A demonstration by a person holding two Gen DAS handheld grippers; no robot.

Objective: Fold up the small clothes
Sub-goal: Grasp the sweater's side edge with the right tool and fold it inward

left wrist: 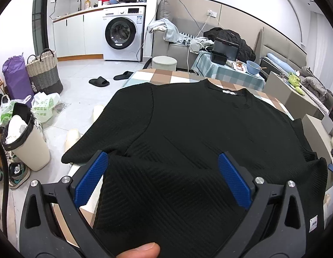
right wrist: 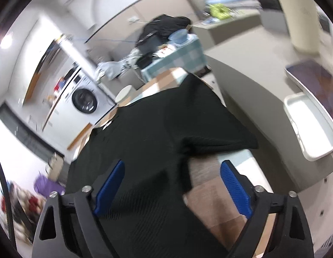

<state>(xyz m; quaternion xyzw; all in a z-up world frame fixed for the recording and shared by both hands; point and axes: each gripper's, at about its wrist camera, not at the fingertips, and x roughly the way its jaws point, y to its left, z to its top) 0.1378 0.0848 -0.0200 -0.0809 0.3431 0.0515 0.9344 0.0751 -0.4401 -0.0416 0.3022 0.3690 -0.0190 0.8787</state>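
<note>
A black ribbed top (left wrist: 198, 118) lies spread on the checkered table (left wrist: 166, 75), collar and white label at the far side. Its hem is nearest the left wrist camera. My left gripper (left wrist: 162, 157) hovers over the hem with its blue pads (left wrist: 91, 178) wide apart; cloth lies under and between them and no pad presses on it. A thumb shows at the bottom edge. The blurred right wrist view shows the same top (right wrist: 145, 129) with one sleeve (right wrist: 220, 137) splayed right. My right gripper (right wrist: 172, 163) is open over the garment's edge and bare table (right wrist: 215, 204).
The floor to the left holds a washing machine (left wrist: 123, 34), a woven basket (left wrist: 44, 71), a lined bin (left wrist: 26, 144), bags and slippers (left wrist: 99, 81). Behind stands a small table with a blue bowl (left wrist: 253, 65). A white tray (right wrist: 310, 129) rests on a grey surface to the right.
</note>
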